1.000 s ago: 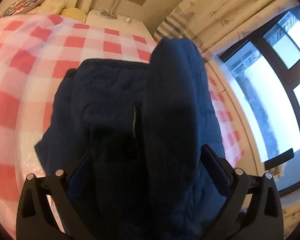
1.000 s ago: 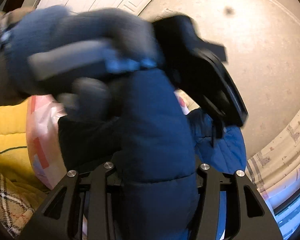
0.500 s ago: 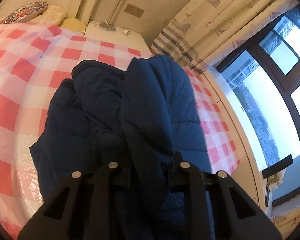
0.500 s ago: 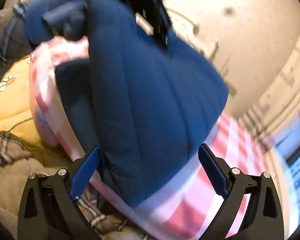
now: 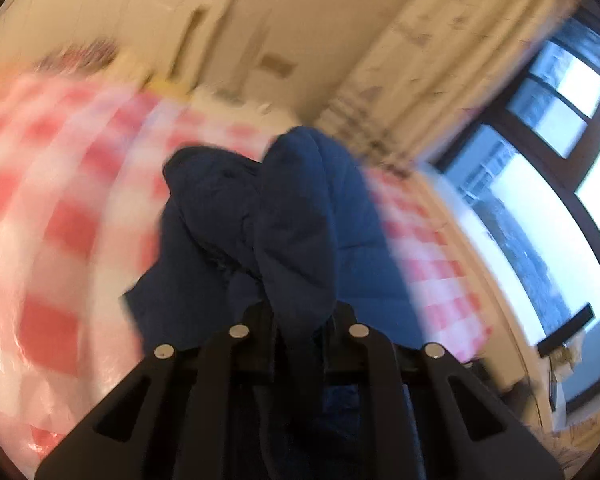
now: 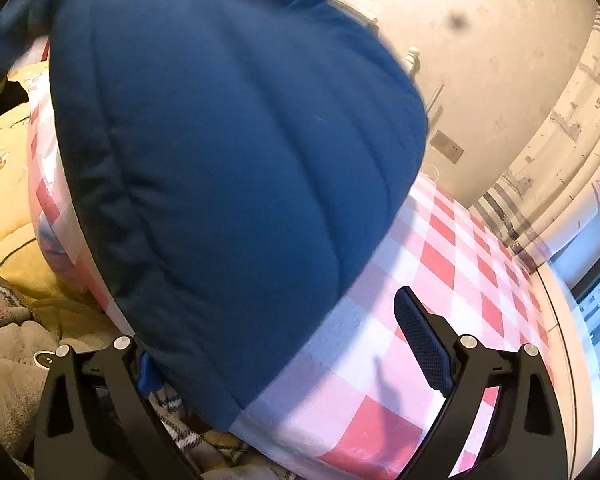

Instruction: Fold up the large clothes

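A navy quilted jacket (image 5: pixel 292 216) lies bunched on a red-and-white checked cover (image 5: pixel 52 216). My left gripper (image 5: pixel 298 320) is shut on a fold of the jacket, which rises between its jaws; this view is motion-blurred. In the right wrist view the jacket (image 6: pixel 228 152) fills the upper left as a large puffed panel hanging over the checked cover's (image 6: pixel 440 264) edge. My right gripper (image 6: pixel 284 356) is open and empty, its left jaw partly hidden behind the jacket's lower edge, its right pad (image 6: pixel 420 340) clear over the cover.
A window (image 5: pixel 540 216) and patterned curtains (image 5: pixel 440 60) are at the right. A yellow blanket (image 6: pixel 8 200) and a plaid fabric (image 6: pixel 188 440) lie below the bed's edge at left. A bedside table shows blurred at the back wall.
My right gripper has let go of the jacket and opened, drawing back to the bed's edge. My left gripper closed on a jacket fold and is lifting it, with the camera swinging.
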Motion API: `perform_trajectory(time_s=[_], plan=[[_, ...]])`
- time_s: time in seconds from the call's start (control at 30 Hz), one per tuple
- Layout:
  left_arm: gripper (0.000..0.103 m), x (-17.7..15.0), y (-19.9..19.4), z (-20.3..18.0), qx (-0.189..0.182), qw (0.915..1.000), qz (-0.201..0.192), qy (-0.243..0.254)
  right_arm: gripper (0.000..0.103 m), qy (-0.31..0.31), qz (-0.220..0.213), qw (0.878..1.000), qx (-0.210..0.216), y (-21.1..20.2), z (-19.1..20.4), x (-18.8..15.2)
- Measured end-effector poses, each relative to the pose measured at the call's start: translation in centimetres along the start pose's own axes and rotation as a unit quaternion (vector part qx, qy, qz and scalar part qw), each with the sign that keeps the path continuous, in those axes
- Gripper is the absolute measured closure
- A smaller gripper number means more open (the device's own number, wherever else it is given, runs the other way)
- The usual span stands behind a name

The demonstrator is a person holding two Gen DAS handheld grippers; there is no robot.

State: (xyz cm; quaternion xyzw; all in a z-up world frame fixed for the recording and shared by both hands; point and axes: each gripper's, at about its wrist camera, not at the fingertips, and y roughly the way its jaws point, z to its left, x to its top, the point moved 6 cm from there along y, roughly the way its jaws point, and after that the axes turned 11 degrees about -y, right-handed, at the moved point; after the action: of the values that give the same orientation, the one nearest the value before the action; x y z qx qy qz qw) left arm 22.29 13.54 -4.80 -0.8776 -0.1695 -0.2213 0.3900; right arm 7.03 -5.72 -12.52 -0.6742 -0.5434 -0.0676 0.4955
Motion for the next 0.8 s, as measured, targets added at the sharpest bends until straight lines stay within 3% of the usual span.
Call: perform_trajectory(time_s=[0.03,0.1,0.2,0.27,0.37,0.43,0.53,0.6,0.67,0.73,0.8], plan=[[0.085,-0.6,0.7,2.8,-0.066,0.9969,0.006,-0.043,0.013,0.002,0.001,1.0,0.004,0.1,0.0,0.2],[0.085,-0.9,0.9,5.0,-0.126,0.9882,0.009,-0.086,0.013,0.003,0.003,1.0,0.008,0.3,0.1,0.2],[0.087,-0.7,0.2,4.1,-0.099,0.9931,-0.004,-0.062,0.013,0.004,0.006,1.0,0.011,0.3,-0.1,0.1],[0.089,-0.3,-1.3,1.6,-0.068,0.9971,-0.027,-0.021,0.013,0.012,0.008,1.0,0.019,0.6,-0.5,0.0],[0.09,-0.2,-3.5,-1.0,-0.054,0.9966,-0.059,0.018,0.011,0.017,0.008,1.0,0.024,0.9,-0.9,-0.2],[0.09,-0.3,-3.9,-0.7,-0.04,0.9961,-0.074,0.025,0.01,0.016,0.007,1.0,0.025,1.2,-1.0,-0.2],[0.089,-1.0,-2.1,3.2,-0.033,0.9976,-0.061,-0.007,0.009,0.02,0.003,0.999,0.031,1.3,-1.0,-0.1],[0.089,-1.6,-1.0,5.8,-0.084,0.9937,-0.05,-0.054,0.008,0.024,0.004,0.999,0.038,1.5,-1.1,-0.1],[0.088,-1.8,-0.7,6.9,-0.107,0.99,-0.05,-0.078,0.008,0.026,0.019,0.998,0.051,1.4,-1.3,0.2],[0.088,-1.9,-0.8,6.9,-0.095,0.9913,-0.053,-0.074,0.013,0.013,0.025,0.996,0.089,0.5,-0.9,0.7],[0.088,-1.8,-1.0,6.7,-0.08,0.9934,-0.053,-0.062,0.013,-0.015,-0.001,0.993,0.116,-1.5,-0.5,1.2]])
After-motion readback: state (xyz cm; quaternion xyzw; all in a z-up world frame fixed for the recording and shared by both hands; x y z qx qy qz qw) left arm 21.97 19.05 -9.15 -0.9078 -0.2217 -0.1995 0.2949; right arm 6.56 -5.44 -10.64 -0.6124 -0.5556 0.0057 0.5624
